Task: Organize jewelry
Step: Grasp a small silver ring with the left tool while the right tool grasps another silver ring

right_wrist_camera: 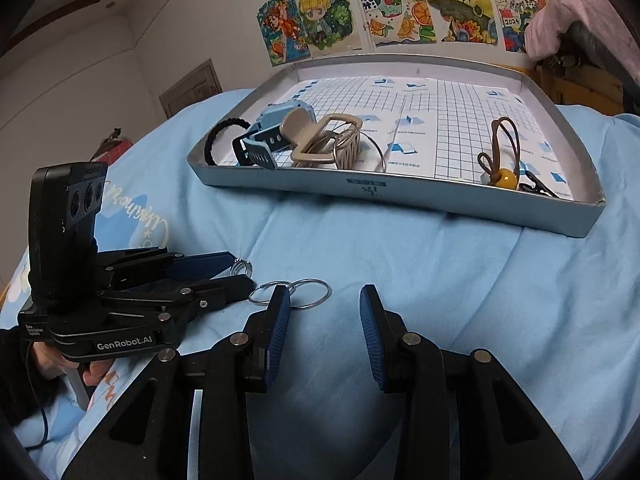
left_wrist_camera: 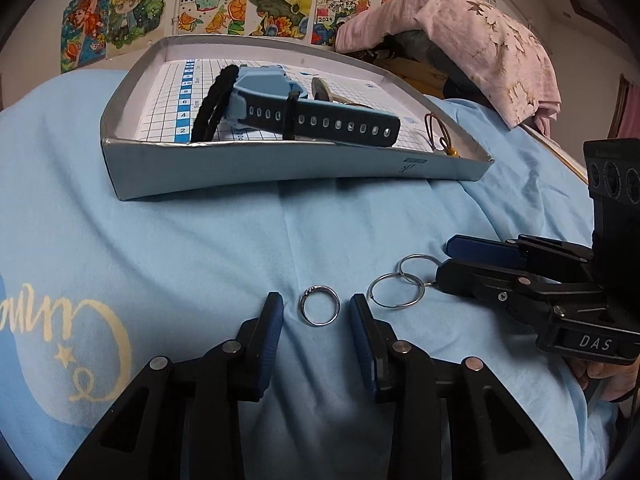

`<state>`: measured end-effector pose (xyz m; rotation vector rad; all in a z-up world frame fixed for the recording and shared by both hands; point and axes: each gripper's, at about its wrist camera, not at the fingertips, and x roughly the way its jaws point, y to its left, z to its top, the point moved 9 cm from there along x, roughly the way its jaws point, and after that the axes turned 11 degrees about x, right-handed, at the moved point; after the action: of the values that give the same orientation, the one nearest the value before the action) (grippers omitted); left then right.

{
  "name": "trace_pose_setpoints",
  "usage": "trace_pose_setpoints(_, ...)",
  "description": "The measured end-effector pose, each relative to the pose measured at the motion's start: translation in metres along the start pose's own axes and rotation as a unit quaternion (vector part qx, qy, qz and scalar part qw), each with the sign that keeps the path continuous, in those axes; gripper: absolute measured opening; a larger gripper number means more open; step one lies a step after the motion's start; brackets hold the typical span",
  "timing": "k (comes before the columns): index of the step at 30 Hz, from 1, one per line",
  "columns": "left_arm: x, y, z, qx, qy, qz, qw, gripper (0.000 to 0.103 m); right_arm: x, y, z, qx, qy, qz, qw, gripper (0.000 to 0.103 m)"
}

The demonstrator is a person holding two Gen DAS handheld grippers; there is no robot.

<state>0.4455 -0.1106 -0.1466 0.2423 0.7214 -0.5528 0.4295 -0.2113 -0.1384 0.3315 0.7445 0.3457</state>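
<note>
Shows the left gripper (left_wrist_camera: 317,301) low over a light-blue bedspread (left_wrist_camera: 180,240), jaws parted with room to spare on either side of a silver ring (left_wrist_camera: 320,310). Finds that ring flat on the cloth between the blue pads (left_wrist_camera: 276,320), touching neither. Puts the right gripper (right_wrist_camera: 324,293) just beside it, jaws likewise apart and clamped on nothing, with two linked key rings (right_wrist_camera: 308,294) on the cloth at the tip of its left finger, partly hidden behind it. Cannot tell whether finger and rings touch.

Leaves a bare strip of bedspread between both sets of fingertips and the near wall of a shallow grey box lid (left_wrist_camera: 280,164), lined with grid paper. Counts inside it a blue watch (left_wrist_camera: 304,116) and a black braided hair tie (left_wrist_camera: 212,104) toward the left end, a beige claw clip (right_wrist_camera: 324,140) beside them, and a brown cord with a yellow bead (right_wrist_camera: 505,178) close against the near wall at the right. Offers open grid paper between clip and cord, and wide empty cloth to the right gripper's right. Backs the scene with a pink cloth (left_wrist_camera: 480,40) heaped behind the lid's right corner and coloured drawings (left_wrist_camera: 216,4) on the wall.
</note>
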Motion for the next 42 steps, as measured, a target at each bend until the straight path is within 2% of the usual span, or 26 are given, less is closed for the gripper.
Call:
trace_pose_setpoints(3,0.002,0.002,-0.001,-0.006,-0.001,0.001,1.0,0.02,0.003,0.004,0.0,-0.008,0.004,-0.004,1.0,0.032)
trace_pose_setpoints(9,0.003,0.005,-0.003,-0.01,-0.006,0.001,0.9999,0.02,0.011,0.008,-0.003,-0.021,0.016,-0.015,1.0,0.032)
trace_pose_setpoints(17,-0.001,0.004,-0.003,-0.01,-0.019,0.008,0.9997,0.02,0.014,0.009,0.001,0.004,0.018,0.011,1.0,0.032)
trace_pose_setpoints(20,-0.003,0.004,-0.003,-0.01,-0.023,0.012,0.9996,0.02,0.021,0.01,0.0,0.001,0.027,-0.003,1.0,0.02)
trace_pose_setpoints(23,-0.005,0.005,-0.004,-0.012,-0.027,0.013,0.9995,0.02,0.024,0.011,-0.003,-0.006,0.03,-0.011,0.999,0.018)
trace_pose_setpoints(26,-0.009,0.006,-0.004,-0.017,-0.037,0.013,0.9991,0.019,0.025,0.012,-0.005,-0.012,0.029,-0.017,0.999,0.008)
trace_pose_setpoints(30,-0.015,0.009,-0.004,-0.024,-0.051,0.013,0.9983,0.02,0.022,0.011,-0.004,-0.015,0.019,-0.016,1.0,0.004)
trace_pose_setpoints(39,-0.017,0.008,-0.002,-0.017,-0.059,0.021,0.9979,0.019,0.004,0.011,0.006,-0.011,-0.025,-0.004,1.0,0.003)
trace_pose_setpoints(42,-0.023,0.009,-0.001,-0.019,-0.063,0.036,0.9972,0.019,-0.001,0.008,0.011,-0.001,-0.038,0.0,0.999,0.003)
